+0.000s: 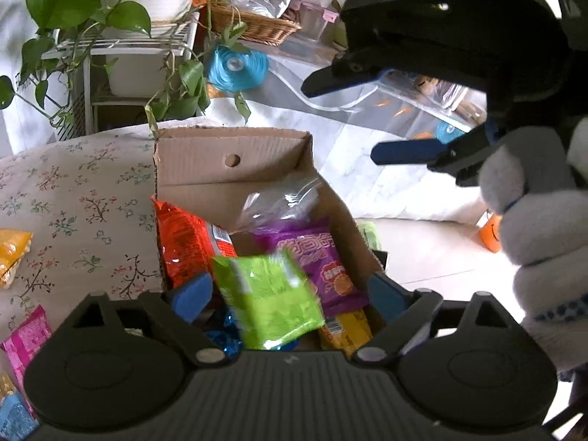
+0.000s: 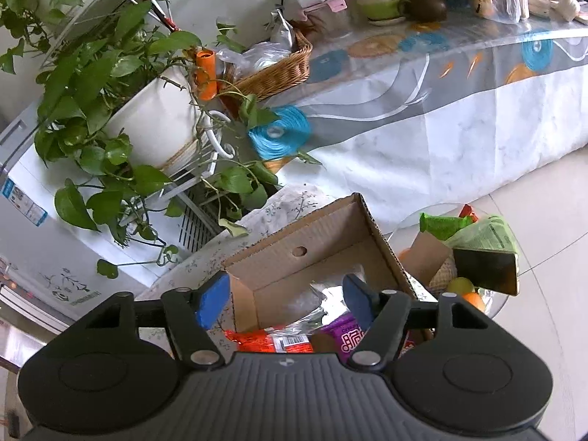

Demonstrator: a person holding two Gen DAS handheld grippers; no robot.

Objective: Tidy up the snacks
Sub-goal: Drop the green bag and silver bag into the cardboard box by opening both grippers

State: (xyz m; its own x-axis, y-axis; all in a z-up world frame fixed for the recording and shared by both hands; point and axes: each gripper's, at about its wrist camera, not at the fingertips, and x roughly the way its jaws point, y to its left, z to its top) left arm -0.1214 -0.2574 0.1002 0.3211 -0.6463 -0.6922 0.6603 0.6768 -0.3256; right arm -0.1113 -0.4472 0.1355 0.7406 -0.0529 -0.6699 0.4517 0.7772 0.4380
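Observation:
An open cardboard box [image 1: 235, 169] stands on the floral cloth and holds an orange-red packet [image 1: 183, 242], a purple packet [image 1: 323, 261], a yellow packet [image 1: 349, 330] and a clear plastic bag [image 1: 279, 198]. A blurred lime-green packet [image 1: 268, 301] hangs over the box between the wide jaws of my left gripper [image 1: 290, 294]; the right pad stands clear of it. My right gripper [image 1: 352, 117] hovers to the right of the box, held by a gloved hand [image 1: 533, 220]. In its own view the right gripper [image 2: 284, 301] is open and empty over the box [image 2: 323, 242].
Loose packets lie on the floral cloth [image 1: 73, 191] at left: yellow [image 1: 13, 250], pink [image 1: 25, 338], blue [image 1: 14, 419]. Potted plants on a white stand [image 1: 139, 47] and a wicker basket [image 1: 253, 25] stand behind. A glass bowl [image 2: 404, 228] with fruit and packets sits right of the box.

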